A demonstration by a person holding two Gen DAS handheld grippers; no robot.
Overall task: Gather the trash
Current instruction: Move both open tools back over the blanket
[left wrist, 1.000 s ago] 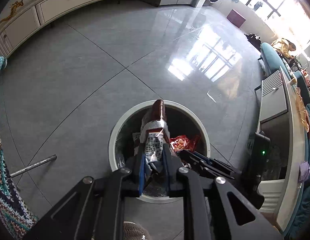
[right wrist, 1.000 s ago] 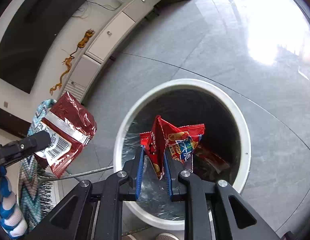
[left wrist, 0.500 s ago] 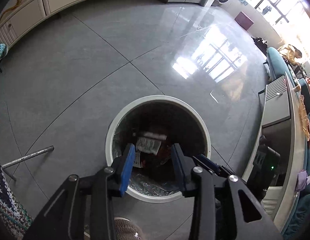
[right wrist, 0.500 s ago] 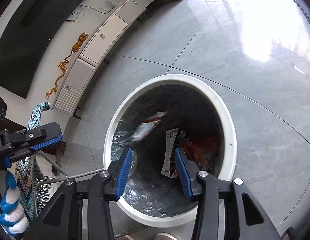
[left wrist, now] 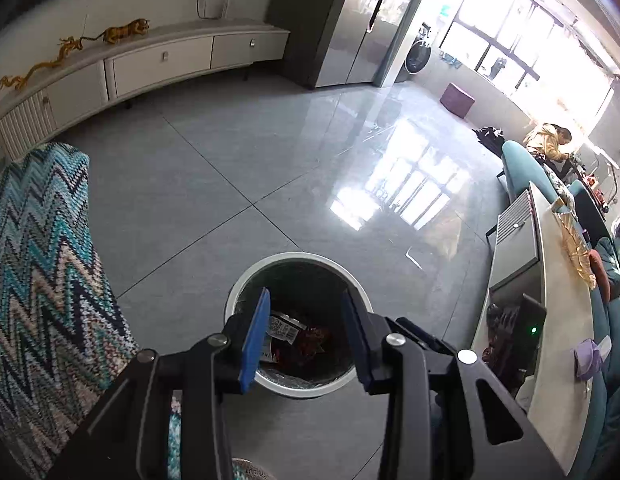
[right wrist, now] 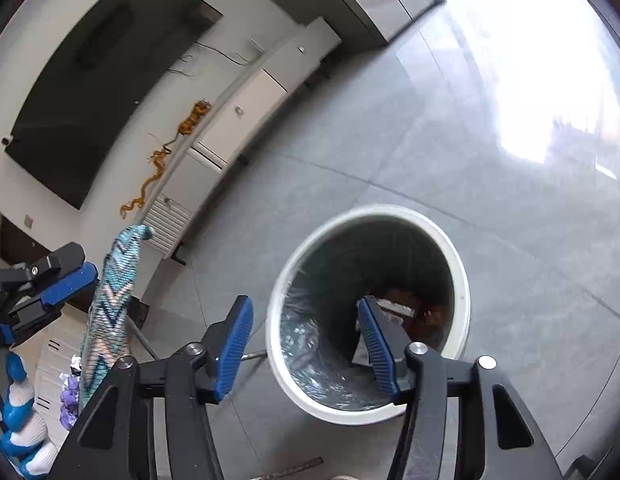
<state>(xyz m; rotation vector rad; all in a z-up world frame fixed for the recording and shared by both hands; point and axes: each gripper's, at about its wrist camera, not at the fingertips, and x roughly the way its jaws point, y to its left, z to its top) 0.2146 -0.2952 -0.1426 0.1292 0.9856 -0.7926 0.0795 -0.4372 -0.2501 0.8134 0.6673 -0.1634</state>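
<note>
The left wrist view looks down past the left hand-held gripper (left wrist: 304, 334), whose blue pads (left wrist: 254, 338) stand apart with nothing between them; its jaws have just been opening. Beyond and below its fingertips stands the white-rimmed trash bin (left wrist: 246, 284) on the grey tiled floor (left wrist: 214, 184). Inside the bin lie the snack wrappers (left wrist: 284, 330), one with a barcode panel, beside something dark red. Only this view shows the zigzag knitted blanket (left wrist: 42, 264) broadly, to the left of the gripper, and a long pale tabletop (left wrist: 557, 320) to its right with a person (left wrist: 547, 142) sitting far behind it. A low white cabinet (left wrist: 162, 60) runs along the far wall.

The right wrist view shows the right hand-held gripper (right wrist: 306, 346) also spread, holding nothing; its jaws too have just been opening. The same bin (right wrist: 461, 280) is ahead of it, a little to the right, so that the right finger covers part of the opening. This view shows better the clear plastic liner (right wrist: 306, 356) on the near inner wall, and a wrapper (right wrist: 395, 306) at the bottom, just past the right pad. Far to the left of this gripper the other gripper (right wrist: 58, 280) appears, and a dark screen (right wrist: 94, 92) hangs on the wall, which the left view does not show in full.
</note>
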